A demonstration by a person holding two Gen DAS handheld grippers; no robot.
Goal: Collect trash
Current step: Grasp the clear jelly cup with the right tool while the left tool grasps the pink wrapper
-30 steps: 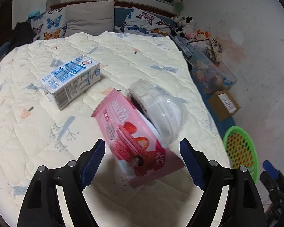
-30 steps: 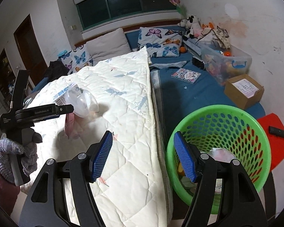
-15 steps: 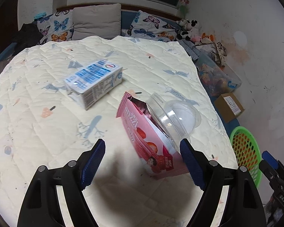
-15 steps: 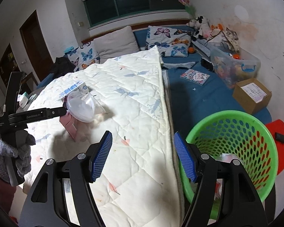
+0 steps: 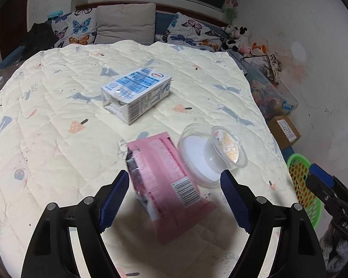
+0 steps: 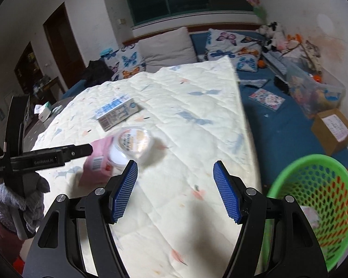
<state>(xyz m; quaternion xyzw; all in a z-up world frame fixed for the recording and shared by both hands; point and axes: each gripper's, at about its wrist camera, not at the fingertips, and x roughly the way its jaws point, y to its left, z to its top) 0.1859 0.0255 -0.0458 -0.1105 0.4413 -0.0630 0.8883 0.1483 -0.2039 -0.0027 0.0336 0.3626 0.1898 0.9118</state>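
A pink snack wrapper (image 5: 160, 162) lies barcode side up on the cream quilt (image 5: 58, 127), just ahead of my left gripper (image 5: 174, 176). That gripper is open and its pads do not touch the wrapper. A clear plastic cup (image 5: 225, 148) lies on its side against the wrapper's right edge. A blue and white milk carton (image 5: 136, 92) lies farther up the quilt. My right gripper (image 6: 175, 165) hangs open over the quilt near its right edge, with nothing between its fingers. From there the wrapper (image 6: 97, 162) and cup (image 6: 132, 141) sit to the left, beside the left gripper (image 6: 81, 150).
A green mesh basket (image 6: 313, 157) with some trash inside stands on the floor right of the bed. A cardboard box (image 6: 331, 129), a clear toy bin (image 6: 313, 92) and a booklet (image 6: 266, 99) lie on the blue mat beyond. Pillows (image 5: 125, 23) line the headboard.
The wrapper and cup, close up and tilted between the left fingers a second ago, now lie flatter and farther out on the quilt. The right gripper has swung left, from the basket toward the bed.
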